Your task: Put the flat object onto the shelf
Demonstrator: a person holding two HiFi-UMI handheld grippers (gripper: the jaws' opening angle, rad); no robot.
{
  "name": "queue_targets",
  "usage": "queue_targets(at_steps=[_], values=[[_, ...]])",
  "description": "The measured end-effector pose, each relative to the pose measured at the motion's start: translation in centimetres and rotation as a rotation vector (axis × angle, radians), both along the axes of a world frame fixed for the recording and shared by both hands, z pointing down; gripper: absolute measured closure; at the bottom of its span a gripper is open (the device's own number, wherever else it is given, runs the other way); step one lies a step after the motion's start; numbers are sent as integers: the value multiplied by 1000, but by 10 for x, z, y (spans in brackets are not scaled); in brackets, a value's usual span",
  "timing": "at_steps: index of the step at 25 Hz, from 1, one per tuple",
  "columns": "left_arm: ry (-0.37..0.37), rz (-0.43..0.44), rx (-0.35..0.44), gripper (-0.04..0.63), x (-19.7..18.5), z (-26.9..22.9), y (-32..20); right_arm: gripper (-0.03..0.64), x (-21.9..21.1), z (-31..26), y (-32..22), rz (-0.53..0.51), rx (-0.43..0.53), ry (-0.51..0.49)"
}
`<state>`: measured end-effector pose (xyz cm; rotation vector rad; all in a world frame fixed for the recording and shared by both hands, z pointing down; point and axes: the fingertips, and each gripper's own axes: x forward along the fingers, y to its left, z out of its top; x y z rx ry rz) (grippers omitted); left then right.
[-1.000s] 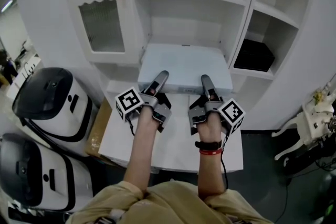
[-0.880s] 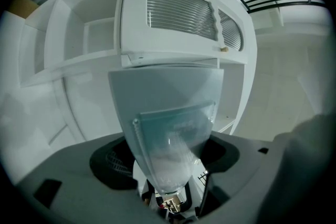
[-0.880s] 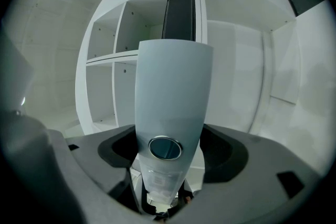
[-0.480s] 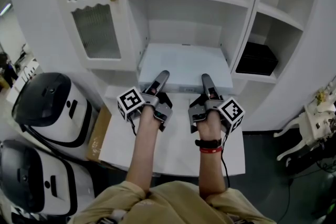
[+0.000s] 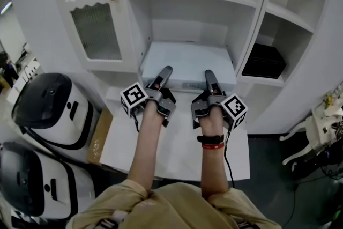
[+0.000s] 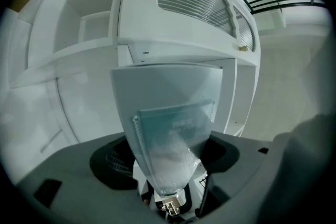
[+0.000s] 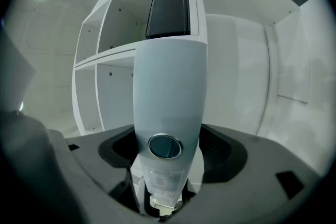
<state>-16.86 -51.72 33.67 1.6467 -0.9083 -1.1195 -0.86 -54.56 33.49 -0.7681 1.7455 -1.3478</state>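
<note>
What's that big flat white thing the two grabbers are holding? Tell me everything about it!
It is a flat box, wide and thin, pale whitish-grey, smooth and plain like plastic or coated card. It lies roughly level, and its far end reaches into the lower middle compartment of the white cabinet. The left gripper and the right gripper each clamp its near edge, side by side. Whether its far end rests on the shelf board cannot be seen.

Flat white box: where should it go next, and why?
Probably push it straight forward, deeper into the shelf opening. The left tool and right tool clamp the flat white box, whose far end is inside while the near end juts out.
</note>
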Motion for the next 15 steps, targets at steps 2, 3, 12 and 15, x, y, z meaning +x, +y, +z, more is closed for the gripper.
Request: queue_targets(at_steps=[2,3,12,15], values=[[4,-5,-1,258,-3,3,-4,273,-2,1,-3,-6,3,1],[6,-7,1,258,-4,4,-7,273,-3,1,-4,-10,7,1],[3,-9,22,249,-8,8,-20,273,-7,2,-12,-38,29,-23],[0,-9,31,245,-8,7,-23,267,-8,1,-14,-41,50,-32]])
